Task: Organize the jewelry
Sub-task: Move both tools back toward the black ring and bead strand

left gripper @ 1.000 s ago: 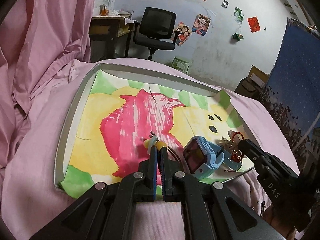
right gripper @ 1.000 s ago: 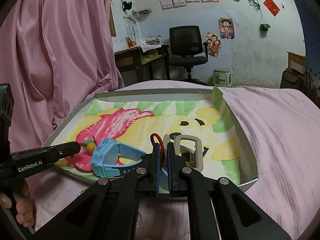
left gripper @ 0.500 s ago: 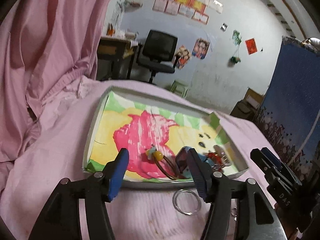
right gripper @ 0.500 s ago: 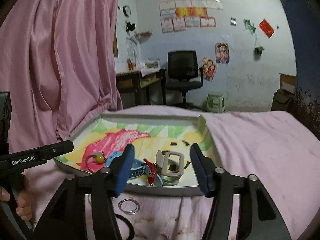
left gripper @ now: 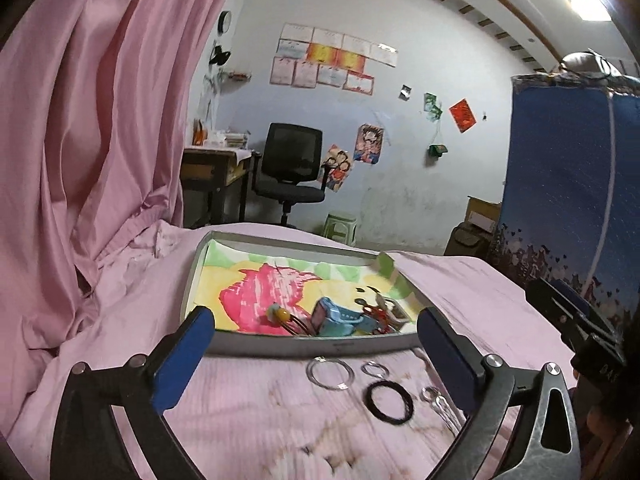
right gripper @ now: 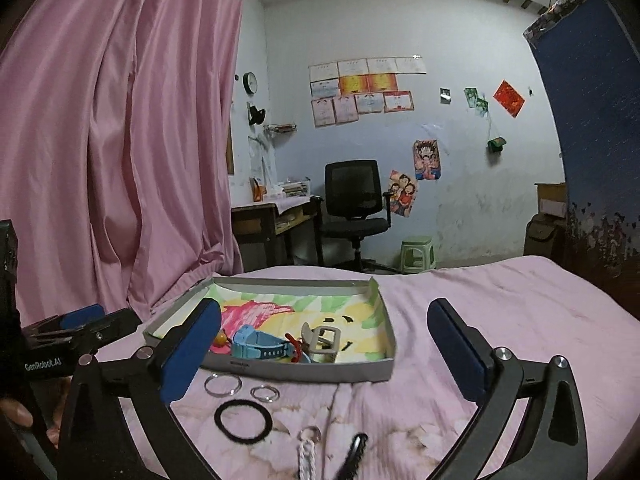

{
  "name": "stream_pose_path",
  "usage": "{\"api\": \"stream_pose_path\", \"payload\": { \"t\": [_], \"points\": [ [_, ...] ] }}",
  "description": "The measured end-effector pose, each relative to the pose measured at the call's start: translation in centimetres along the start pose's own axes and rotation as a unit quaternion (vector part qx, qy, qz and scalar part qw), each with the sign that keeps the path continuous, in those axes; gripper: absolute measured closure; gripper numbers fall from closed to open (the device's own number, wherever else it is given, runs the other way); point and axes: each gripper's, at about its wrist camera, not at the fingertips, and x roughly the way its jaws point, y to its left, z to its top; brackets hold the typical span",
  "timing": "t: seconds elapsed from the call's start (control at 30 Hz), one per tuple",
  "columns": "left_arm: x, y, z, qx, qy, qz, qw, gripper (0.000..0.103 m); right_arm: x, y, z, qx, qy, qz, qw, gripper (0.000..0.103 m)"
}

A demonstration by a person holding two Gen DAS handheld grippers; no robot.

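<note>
Left wrist view: left gripper (left gripper: 316, 344) spread wide, empty, above the pink sheet (left gripper: 248, 412).
Tray (left gripper: 304, 345): holds a blue watch (left gripper: 334, 318); clear bangle (left gripper: 330, 373) and black ring (left gripper: 390, 402) lie just outside.
Right wrist view: right gripper (right gripper: 324, 344) wide apart, empty.
Tray, again: watch inside; bangle and black ring on the sheet before it.

Both tools, left (left gripper: 316, 354) & right (right gripper: 324, 350), jaws wide apart, empty.

Blue watch (right gripper: 256, 346), blk band (right gripper: 243, 419), pink sheet (right gripper: 500, 304) (tray liner (right gripper: 360, 316) yellow/green/pink).
</note>
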Motion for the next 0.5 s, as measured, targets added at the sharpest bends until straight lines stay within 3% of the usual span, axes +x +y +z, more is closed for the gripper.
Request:
{"api": "stream_pose_path", "payload": {
  "t": [0.27, 0.5],
  "points": [
    [-1.7, -0.7, -1.7, 0.012, 0.007, -0.003, 0.9999, 0.001, -2.2, -0.3, -1.1, -0.018, 0.025, -0.008, 1.0, 0.002],
    [-0.9, -0.9, -2.7, 0.023, 0.057, -0.021, 0.9979, 0.001, -1.4, -1.4, -3.3, -0.027, 0.116, -0.018, 0.993, 0.002]
  ]
}}
